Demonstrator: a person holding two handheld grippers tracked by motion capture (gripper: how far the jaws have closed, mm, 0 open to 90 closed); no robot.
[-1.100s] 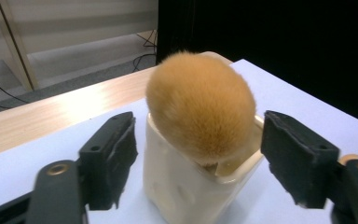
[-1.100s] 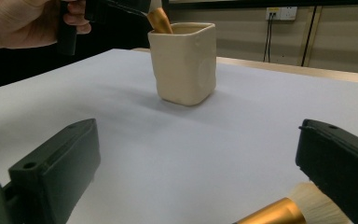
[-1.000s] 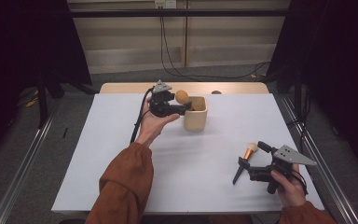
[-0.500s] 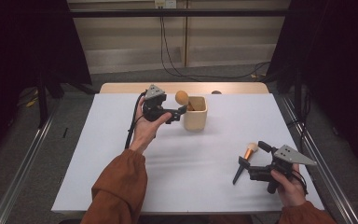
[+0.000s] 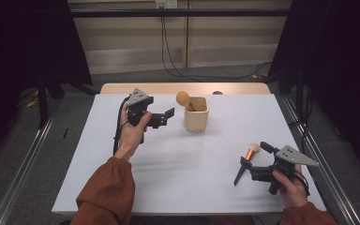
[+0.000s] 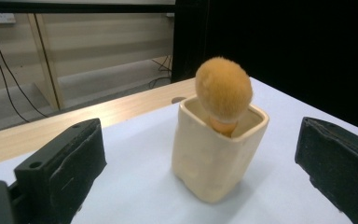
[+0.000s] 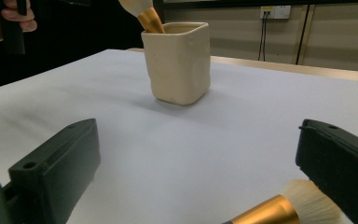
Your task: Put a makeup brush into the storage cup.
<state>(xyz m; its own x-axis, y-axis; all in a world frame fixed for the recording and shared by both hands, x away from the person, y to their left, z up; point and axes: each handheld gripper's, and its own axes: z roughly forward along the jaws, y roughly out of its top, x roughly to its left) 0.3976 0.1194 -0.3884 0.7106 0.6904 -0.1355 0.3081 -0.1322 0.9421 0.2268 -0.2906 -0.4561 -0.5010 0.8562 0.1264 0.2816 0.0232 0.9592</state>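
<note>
Cream cup [image 5: 196, 115] holds a brush [image 5: 183, 99]; left claw [image 5: 165, 117], just opened, empty beside it; right claw [image 5: 255, 161] apart around another brush [image 5: 246, 159].

White table [image 5: 168, 178], cream cup [image 5: 196, 117] (brush inside), second brush [image 5: 246, 159]

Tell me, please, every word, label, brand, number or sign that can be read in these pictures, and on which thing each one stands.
None: no readable text on the cream cup, the round brush in it, the gold-ferruled brush, the white table or the wall socket.
</note>
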